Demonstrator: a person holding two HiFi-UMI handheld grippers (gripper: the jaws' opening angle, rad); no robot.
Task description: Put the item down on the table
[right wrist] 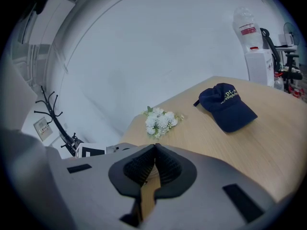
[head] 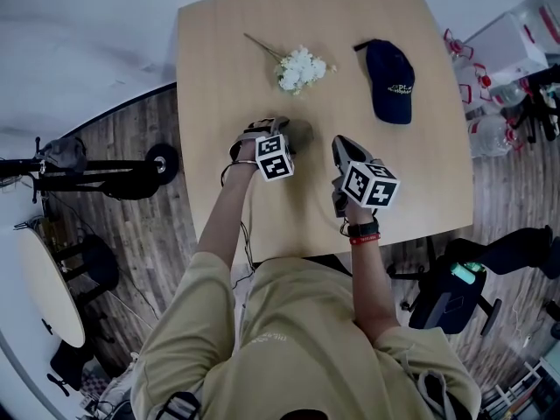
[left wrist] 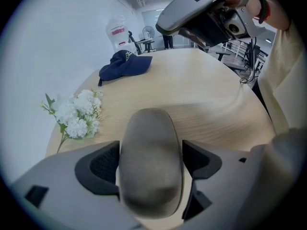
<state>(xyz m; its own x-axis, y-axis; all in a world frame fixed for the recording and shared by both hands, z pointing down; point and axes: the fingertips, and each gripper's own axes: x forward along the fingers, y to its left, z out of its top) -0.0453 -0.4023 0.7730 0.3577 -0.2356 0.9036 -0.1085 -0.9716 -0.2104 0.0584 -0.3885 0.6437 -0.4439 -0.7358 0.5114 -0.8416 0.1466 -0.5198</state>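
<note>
The left claw [left wrist: 152, 162] is closed on a grey oval item [left wrist: 150, 138], with one jaw pressed to each flank. The item sits low over the near middle of the bench [head: 214, 68]; no view shows whether it touches the surface. Judged from this, the item has been brought to the bench, and setting it down and opening the jaws remain.

The right claw [right wrist: 154, 150] has its jaws pressed together with nothing between them and hangs just beside the left claw.

White flowers [head: 299, 68] and a dark blue cap [head: 391, 79] lie farther back, well apart from the item. Bare bench lies under the item, so nothing obstructs placement.
</note>
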